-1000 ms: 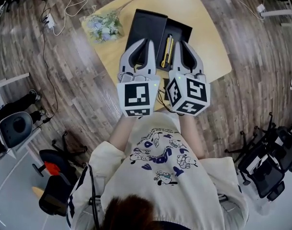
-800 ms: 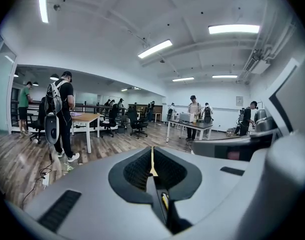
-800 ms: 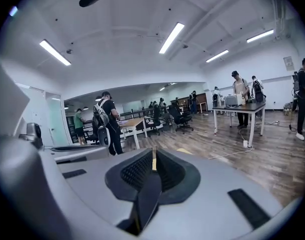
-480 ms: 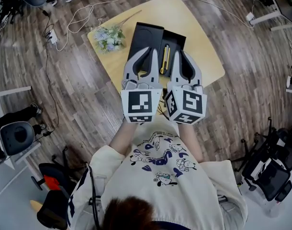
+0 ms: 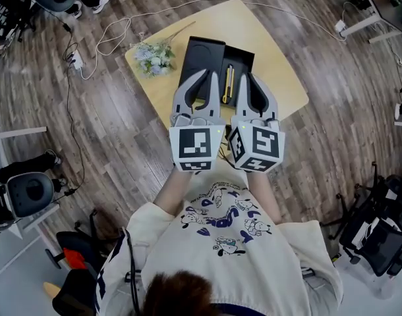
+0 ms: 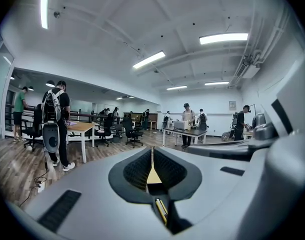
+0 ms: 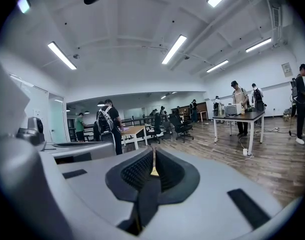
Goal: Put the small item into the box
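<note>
A black box (image 5: 202, 52) lies open on the small wooden table (image 5: 280, 78), with a second black half (image 5: 243, 58) beside it on the right. A yellow utility knife (image 5: 227, 84) lies along the left side of that right half. Both grippers hover side by side over the table's near edge, pointing away from me. The knife shows in the gap between the two grippers. My left gripper (image 5: 210, 75) (image 6: 152, 152) has its jaws together with nothing in them. My right gripper (image 5: 244, 76) (image 7: 153, 153) is also shut and empty.
A bunch of pale flowers (image 5: 153, 58) lies at the table's left corner. White cables (image 5: 115, 28) and a power strip (image 5: 76, 59) trail over the wood floor to the left. Office chairs (image 5: 29, 193) stand near me. The gripper views show people and desks (image 6: 80, 129) across the room.
The head view has shifted, so the table sits a little further right and lower in it. Both grippers stay side by side over the table's near edge, jaws together.
</note>
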Motion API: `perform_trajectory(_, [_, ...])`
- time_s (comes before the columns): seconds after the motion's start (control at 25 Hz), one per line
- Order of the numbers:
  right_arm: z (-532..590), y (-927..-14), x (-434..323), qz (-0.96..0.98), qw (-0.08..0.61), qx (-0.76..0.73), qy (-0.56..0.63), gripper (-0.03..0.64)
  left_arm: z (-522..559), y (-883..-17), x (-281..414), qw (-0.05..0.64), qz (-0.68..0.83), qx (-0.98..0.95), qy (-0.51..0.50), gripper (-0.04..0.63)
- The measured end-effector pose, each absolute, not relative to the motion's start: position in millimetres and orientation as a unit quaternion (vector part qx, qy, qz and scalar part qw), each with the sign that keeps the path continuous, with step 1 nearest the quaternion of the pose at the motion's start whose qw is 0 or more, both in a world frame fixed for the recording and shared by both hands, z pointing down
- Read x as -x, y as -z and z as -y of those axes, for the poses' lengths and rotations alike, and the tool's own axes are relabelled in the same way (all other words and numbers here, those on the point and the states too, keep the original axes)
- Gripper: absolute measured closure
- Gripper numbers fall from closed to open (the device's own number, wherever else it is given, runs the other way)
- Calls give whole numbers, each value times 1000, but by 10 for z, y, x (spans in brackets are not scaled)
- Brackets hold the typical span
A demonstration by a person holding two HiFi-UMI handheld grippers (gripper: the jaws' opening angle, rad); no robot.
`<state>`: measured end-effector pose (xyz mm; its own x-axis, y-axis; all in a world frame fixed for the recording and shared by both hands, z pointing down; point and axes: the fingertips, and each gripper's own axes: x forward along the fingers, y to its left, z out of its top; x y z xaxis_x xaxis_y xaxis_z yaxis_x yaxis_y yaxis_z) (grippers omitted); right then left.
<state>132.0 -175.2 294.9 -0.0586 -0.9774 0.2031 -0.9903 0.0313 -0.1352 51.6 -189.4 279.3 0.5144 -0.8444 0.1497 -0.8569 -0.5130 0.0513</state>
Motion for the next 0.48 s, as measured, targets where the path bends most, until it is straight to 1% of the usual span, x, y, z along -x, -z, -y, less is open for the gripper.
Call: perform_trajectory(0.48, [1599,-2878,-1294,716,19,-687,-119,580,1749,-2708,-486,54,489,-869,-47,571])
